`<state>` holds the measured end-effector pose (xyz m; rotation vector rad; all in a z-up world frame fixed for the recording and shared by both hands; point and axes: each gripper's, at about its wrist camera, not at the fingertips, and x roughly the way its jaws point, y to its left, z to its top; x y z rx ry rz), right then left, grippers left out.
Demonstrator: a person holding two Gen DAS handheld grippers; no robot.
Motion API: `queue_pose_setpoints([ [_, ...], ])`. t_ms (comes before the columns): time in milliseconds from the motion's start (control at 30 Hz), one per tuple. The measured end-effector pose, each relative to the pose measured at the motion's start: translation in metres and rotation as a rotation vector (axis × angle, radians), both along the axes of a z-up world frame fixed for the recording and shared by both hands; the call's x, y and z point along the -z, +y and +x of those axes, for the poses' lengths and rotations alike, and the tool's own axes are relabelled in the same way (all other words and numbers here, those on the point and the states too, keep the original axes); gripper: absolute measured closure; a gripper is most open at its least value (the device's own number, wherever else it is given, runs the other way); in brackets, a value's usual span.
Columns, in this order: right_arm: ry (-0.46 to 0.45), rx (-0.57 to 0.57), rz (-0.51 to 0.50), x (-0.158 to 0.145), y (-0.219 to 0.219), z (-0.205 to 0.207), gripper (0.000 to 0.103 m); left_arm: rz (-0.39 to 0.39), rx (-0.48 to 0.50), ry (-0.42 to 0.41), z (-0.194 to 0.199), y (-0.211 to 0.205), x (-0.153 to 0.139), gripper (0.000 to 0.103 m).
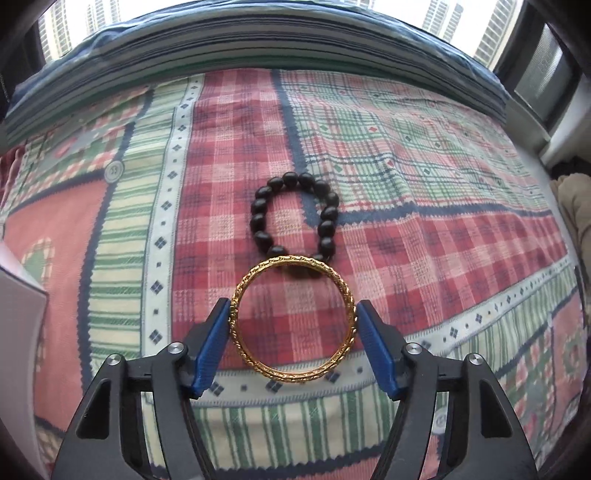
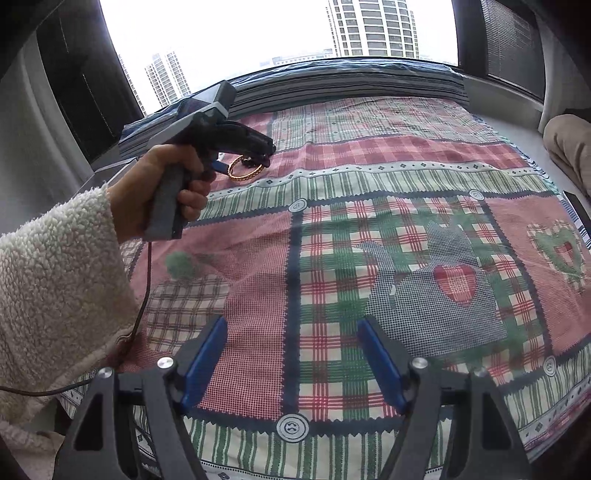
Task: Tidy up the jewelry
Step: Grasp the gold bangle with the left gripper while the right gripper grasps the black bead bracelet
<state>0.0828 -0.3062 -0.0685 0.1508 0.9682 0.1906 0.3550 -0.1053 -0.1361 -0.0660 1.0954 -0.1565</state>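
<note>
The left gripper (image 1: 291, 325), held in a person's hand (image 2: 162, 188) that emerges from a fleecy cream sleeve (image 2: 55, 288), has its two blue pads pressed against opposite sides of a gold bangle (image 1: 293, 373), clamping it across its width just above the bedding. The right gripper (image 2: 291, 362) hovers over another part of the bed with its blue fingers (image 2: 201, 365) standing apart and only fabric showing between them. Beneath both tools spreads a patchwork quilt (image 1: 424, 155) in red, green and cream checks, trimmed with dark blue zigzag seams, printed buttons and heart motifs; a grey cat-shaped patch bearing a red heart (image 2: 436, 291) lies just beyond the right gripper. A folded striped blanket (image 1: 258, 48) runs along the far edge of the bed under a window (image 2: 240, 33), through which tall apartment towers rise against a white sky. On the quilt, just beyond the held bangle, lies a bracelet of dark round beads (image 1: 293, 218), its near beads partly covered by the bangle's upper rim in the left wrist view. From the right wrist view the bangle appears small and far off, caught at the tip of the left gripper near the head of the bed. A thin black cable (image 2: 146, 280) trails down from the left gripper's handle.
</note>
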Motion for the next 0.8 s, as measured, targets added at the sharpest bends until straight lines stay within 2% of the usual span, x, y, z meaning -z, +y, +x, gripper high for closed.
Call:
queue_pose_setpoints([
  [167, 0.007, -0.035, 0.005, -0.02, -0.009, 0.015, 0.028, -0.04, 0.014, 0.027, -0.06, 0.045, -0.017, 0.034],
  [233, 0.036, -0.082, 0.053, -0.028, -0.009, 0.033, 0.028, -0.034, 0.02, 0.025, -0.086, 0.064, -0.023, 0.034],
  [333, 0.085, -0.133, 0.147, -0.04, -0.004, 0.077, 0.028, -0.027, 0.008, 0.008, -0.122, 0.092, -0.03, 0.034],
  [467, 0.105, -0.14, 0.156, -0.039, 0.018, 0.168, 0.029, -0.053, -0.035, -0.012, -0.157, 0.121, -0.039, 0.034],
  [500, 0.116, -0.119, 0.132, -0.033, 0.025, 0.194, 0.035, -0.056, -0.043, -0.019, -0.166, 0.125, -0.042, 0.034],
  [533, 0.136, -0.089, 0.1, -0.024, 0.03, 0.221, 0.063, -0.06, -0.049, -0.027, -0.174, 0.13, -0.044, 0.034],
  [567, 0.158, -0.063, 0.078, -0.014, 0.035, 0.245, 0.073, -0.066, -0.056, -0.036, -0.181, 0.134, -0.047, 0.034],
  [667, 0.231, -0.02, 0.095, 0.018, 0.049, 0.303, 0.073, -0.069, -0.079, -0.057, -0.197, 0.146, -0.052, 0.034],
  [800, 0.296, 0.03, 0.127, 0.051, 0.07, 0.338, 0.073, -0.082, -0.11, -0.065, -0.209, 0.163, -0.05, 0.034],
])
